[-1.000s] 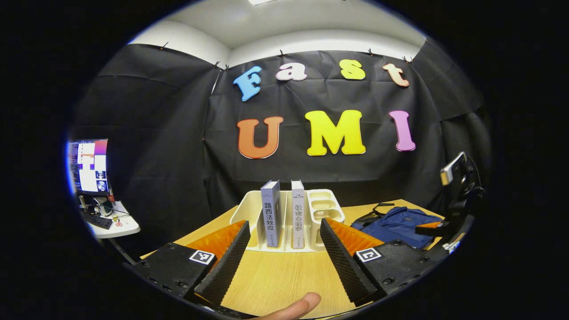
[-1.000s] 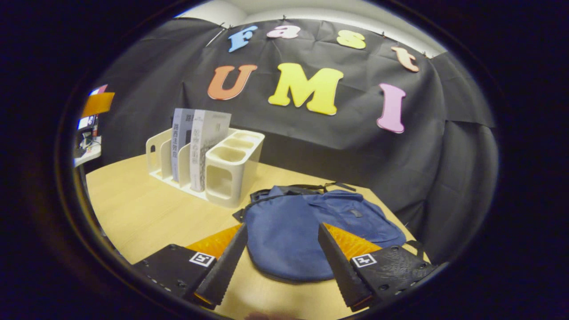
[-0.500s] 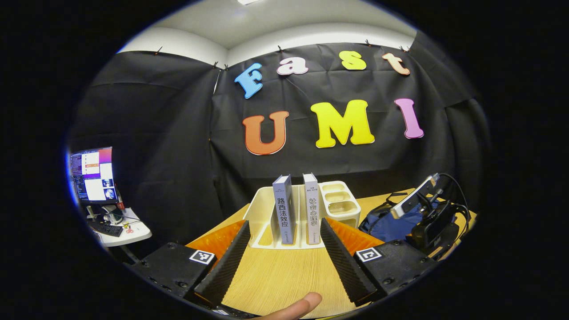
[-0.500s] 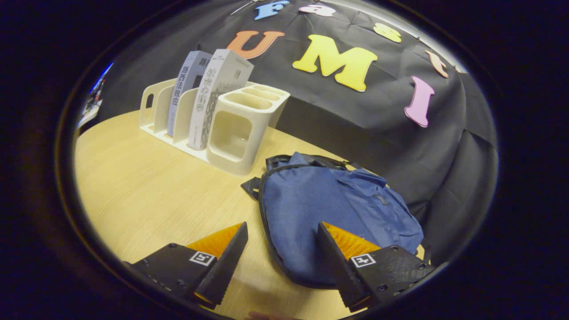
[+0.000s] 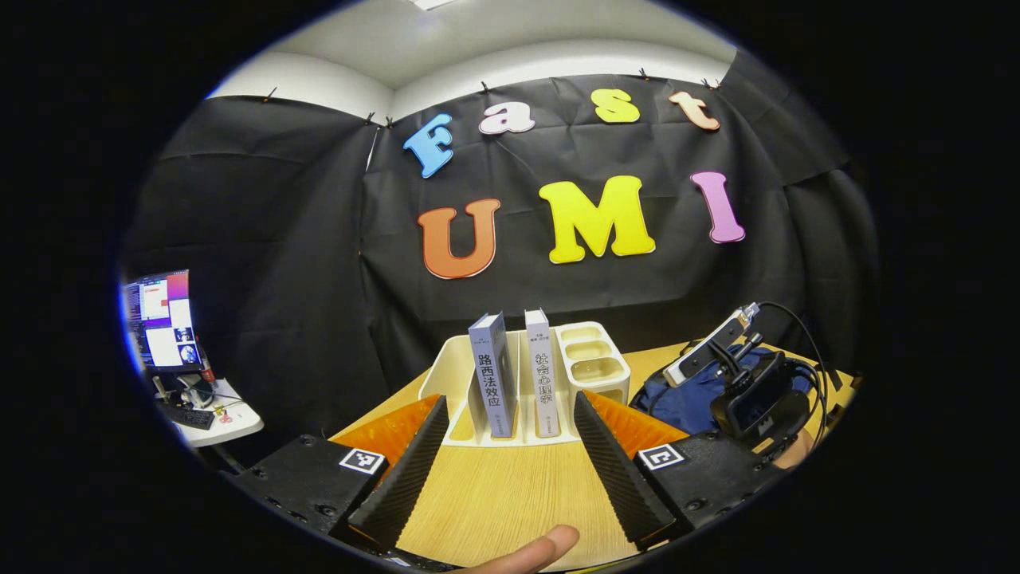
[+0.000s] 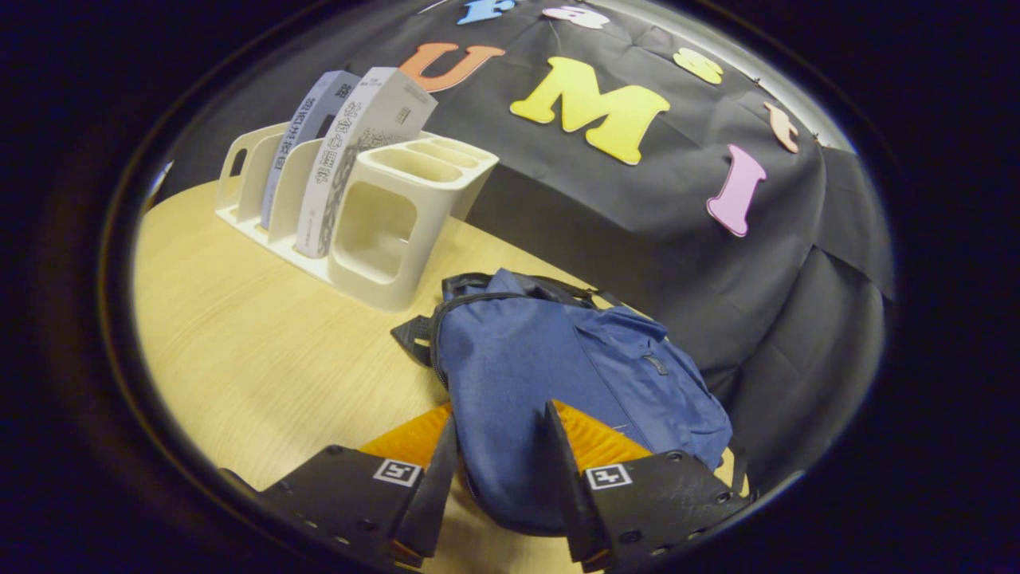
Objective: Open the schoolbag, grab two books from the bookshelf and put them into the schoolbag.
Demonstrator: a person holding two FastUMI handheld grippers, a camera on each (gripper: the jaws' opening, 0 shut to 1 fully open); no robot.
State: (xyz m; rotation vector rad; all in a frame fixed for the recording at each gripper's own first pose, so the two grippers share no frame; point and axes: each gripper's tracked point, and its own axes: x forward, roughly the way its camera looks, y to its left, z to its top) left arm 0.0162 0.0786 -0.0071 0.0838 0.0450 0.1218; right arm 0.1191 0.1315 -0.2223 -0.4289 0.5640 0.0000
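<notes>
The left gripper hangs over the worktop with its jaws spread wide and nothing between them. Straight ahead of it, beyond the fingertips, stands the white bookshelf, and the two books stand upright in it side by side: the grey book slightly left of the gripper's centre line, the white book just right of it. Neither finger touches the shelf or the books. A fingertip of the person's hand shows at the bottom edge behind the jaws. To the gripper's right and farther off, the right gripper with its cables hangs over the blue schoolbag. Far off to the left a monitor stands on a small side table.

In the right gripper view, the right gripper sits low over the schoolbag, which lies flat on the worktop directly in front of it and between its fingers. The jaws are partly drawn in with the near edge of the bag in the gap; whether they press on the fabric cannot be told. The bag's zip looks closed. Ahead and to the left of this gripper, well apart from it, is the bookshelf with the grey book and the white book leaning in their slots.
</notes>
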